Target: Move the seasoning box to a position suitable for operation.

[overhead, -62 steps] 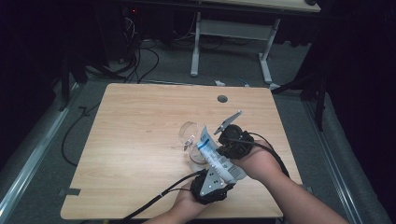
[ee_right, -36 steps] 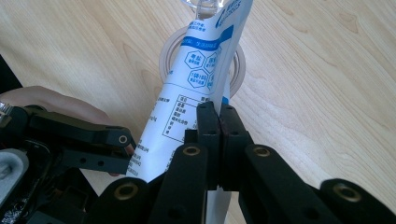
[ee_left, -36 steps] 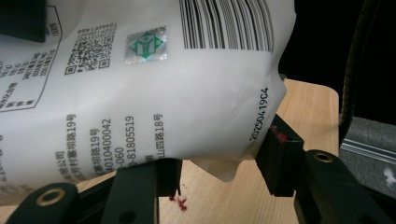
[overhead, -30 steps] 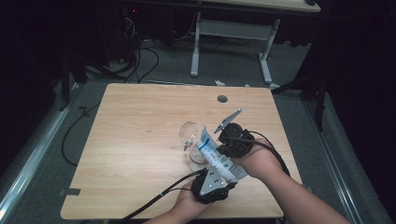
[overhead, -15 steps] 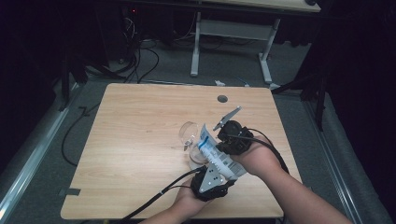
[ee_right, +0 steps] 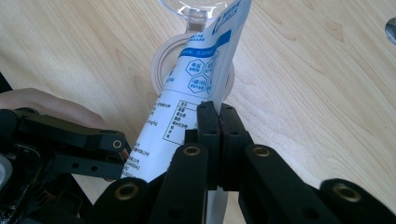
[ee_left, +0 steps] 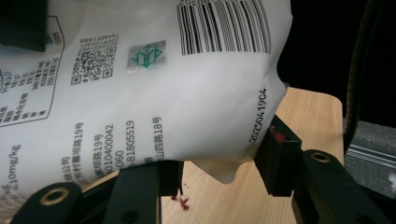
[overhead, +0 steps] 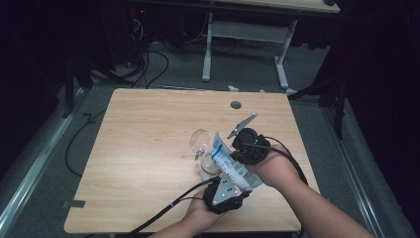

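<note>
- The white pouch [overhead: 229, 163] hides much of itself: in the left gripper view its printed back is cut off at the top and left, and in the high view its lower end vanishes behind the grey plate of the left gripper [overhead: 224, 191].
- The clear glass [overhead: 200, 144] lying on its side is hard to read from above; it seems to be a stemmed glass, its foot [ee_right: 164, 60] partly covered by the pouch in the right gripper view.
- A few small red specks [ee_left: 183, 201] mark the wood under the pouch.
- The light wooden table [overhead: 143, 129] has a round cable hole [overhead: 236, 105] near its far edge; past it, a dark room with floor cables [overhead: 148, 59] and a white desk frame [overhead: 242, 44].
- Both forearms enter from the bottom edge (hands close together, right of centre).
- The left gripper cradles the pouch's lower end between half-spread jaws.
- The right gripper [ee_right: 218, 122], jaws pressed together, pinches the pouch's edge, tilting it over the glass's foot.
</note>
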`<state>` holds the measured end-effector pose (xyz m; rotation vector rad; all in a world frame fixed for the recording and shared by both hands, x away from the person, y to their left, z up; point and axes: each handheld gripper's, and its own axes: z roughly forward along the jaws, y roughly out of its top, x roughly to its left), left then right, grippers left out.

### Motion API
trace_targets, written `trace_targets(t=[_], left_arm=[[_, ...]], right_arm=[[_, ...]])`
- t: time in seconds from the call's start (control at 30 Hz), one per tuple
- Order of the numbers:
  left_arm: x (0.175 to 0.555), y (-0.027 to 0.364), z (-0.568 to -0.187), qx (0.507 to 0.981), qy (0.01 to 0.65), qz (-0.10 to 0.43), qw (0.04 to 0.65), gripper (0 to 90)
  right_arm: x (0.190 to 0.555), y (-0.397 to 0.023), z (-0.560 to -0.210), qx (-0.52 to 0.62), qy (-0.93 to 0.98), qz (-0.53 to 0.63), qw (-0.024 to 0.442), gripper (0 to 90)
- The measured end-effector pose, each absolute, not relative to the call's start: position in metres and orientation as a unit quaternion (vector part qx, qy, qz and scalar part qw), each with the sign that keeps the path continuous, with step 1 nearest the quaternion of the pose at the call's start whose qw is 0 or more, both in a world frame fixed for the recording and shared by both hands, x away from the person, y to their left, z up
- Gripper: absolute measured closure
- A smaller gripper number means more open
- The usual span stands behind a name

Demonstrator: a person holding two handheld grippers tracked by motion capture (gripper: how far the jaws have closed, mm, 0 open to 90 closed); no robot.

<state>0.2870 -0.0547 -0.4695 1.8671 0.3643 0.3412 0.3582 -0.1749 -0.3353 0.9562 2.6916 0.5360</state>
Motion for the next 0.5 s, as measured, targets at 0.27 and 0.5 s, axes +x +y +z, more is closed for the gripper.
trace_targets(t=[0.27,0.5], left_arm=[[0.2898,-0.0558,-0.4697,0.797,0.154,0.147,0.566,57.7],[0.2914,-0.0561,-0.4704,0.797,0.153,0.148,0.565,57.8]], right_arm=[[0.3598,-0.1762,-0.3353,0.329,0.919,0.182,0.121,90.0],[0.3614,-0.1761,-0.3361,0.33,0.918,0.181,0.121,90.0]])
